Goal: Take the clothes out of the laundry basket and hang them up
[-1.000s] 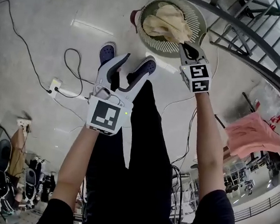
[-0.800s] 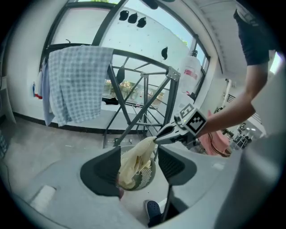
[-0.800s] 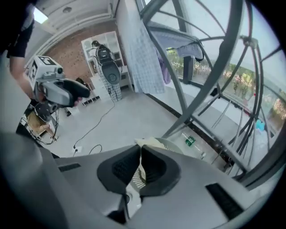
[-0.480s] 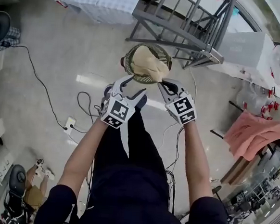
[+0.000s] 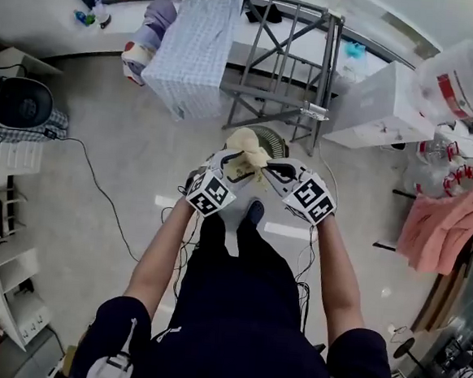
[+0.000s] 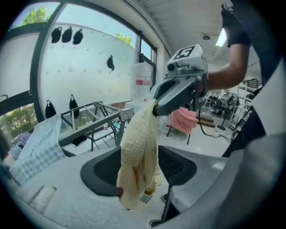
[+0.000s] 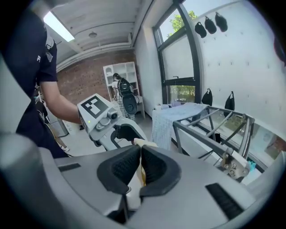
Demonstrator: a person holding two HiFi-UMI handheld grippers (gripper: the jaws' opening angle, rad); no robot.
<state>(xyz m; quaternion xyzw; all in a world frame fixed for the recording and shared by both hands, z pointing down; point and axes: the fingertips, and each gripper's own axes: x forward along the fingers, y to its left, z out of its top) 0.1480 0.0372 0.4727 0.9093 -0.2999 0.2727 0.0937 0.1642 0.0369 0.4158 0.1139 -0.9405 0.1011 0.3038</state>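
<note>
Where right gripper (image 7: 139, 157) pinches, yellow cloth (image 6: 136, 154) hangs.

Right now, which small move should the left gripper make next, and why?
Probably close the left gripper on the yellow cloth. The cloth hangs between its open jaws, held only by the shut right gripper; a second grip would let both spread it for the drying rack.

No lettering or numbers can be read anywhere. The red label on a large clear bottle (image 6: 142, 82) is too blurred to make out.
</note>
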